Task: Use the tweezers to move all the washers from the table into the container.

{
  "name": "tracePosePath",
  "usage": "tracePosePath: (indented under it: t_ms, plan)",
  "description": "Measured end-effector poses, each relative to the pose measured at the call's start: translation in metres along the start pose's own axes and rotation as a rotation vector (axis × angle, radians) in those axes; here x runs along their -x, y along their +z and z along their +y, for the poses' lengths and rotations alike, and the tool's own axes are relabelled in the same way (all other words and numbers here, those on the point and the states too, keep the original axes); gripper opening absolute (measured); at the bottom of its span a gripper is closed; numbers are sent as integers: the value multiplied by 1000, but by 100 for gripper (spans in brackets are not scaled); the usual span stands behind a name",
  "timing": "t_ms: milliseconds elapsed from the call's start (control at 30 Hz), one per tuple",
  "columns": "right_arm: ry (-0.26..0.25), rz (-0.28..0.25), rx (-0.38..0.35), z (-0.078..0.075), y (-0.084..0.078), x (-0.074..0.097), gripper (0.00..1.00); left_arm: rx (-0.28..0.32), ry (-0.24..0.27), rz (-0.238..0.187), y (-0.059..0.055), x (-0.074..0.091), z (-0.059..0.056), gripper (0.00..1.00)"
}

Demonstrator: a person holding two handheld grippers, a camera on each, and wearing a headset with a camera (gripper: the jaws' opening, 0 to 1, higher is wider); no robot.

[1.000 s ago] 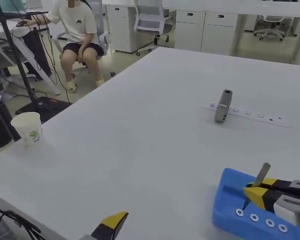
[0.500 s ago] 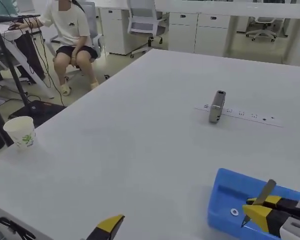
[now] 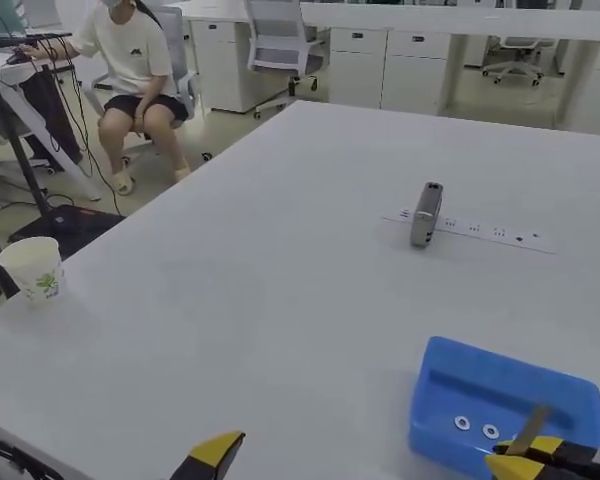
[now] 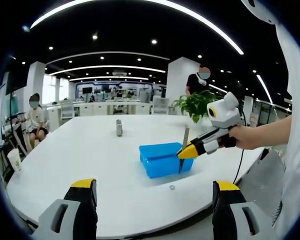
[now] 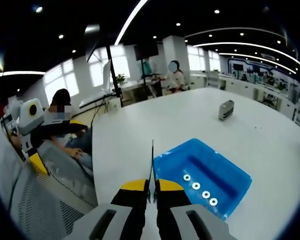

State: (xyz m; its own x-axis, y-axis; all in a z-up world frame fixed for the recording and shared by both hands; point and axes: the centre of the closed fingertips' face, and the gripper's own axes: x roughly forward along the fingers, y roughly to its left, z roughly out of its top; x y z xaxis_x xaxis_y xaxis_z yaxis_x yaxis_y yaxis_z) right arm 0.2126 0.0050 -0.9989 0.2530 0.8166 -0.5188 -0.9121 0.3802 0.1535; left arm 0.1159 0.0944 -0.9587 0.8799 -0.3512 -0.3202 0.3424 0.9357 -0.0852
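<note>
The blue container (image 3: 500, 395) sits on the white table near me, with washers (image 3: 462, 423) lying inside; several washers (image 5: 197, 186) show in a row in the right gripper view. My right gripper (image 5: 152, 192) is shut on the tweezers (image 5: 152, 160), whose tips point down beside the near edge of the container (image 5: 205, 172). In the left gripper view the right gripper (image 4: 210, 142) holds the tweezers (image 4: 182, 150) by the container's (image 4: 162, 157) corner, and one washer (image 4: 172, 187) lies on the table in front of it. My left gripper (image 4: 152, 200) is open and holds nothing; its yellow tip (image 3: 215, 455) pokes up at the table's front edge.
A grey device (image 3: 424, 213) stands on a power strip (image 3: 500, 232) at mid-table. A paper cup (image 3: 32, 270) sits near the left edge. A seated person (image 3: 130, 70) and office chairs are beyond the table.
My right gripper with the tweezers has drawn back toward me, off the washers in the container. The head camera has shifted a little. The left gripper has stayed put.
</note>
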Motion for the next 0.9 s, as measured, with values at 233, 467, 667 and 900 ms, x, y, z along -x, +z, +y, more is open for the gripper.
tracePosePath:
  t_ms: [233,467,667,900]
  plan:
    - [20,23,-35,11,-20,-3,3,0,-1,-3,1,0,0,99]
    - [36,24,-62,17,-30,-9,3,4,2,-3,0,0,1,99]
    - [37,3,-76,15,-24,-19,3,7,4,-2,0,0,1,99]
    - [38,-13,-102,10,-21,-25,3,6,7,-3,0,0,1,99]
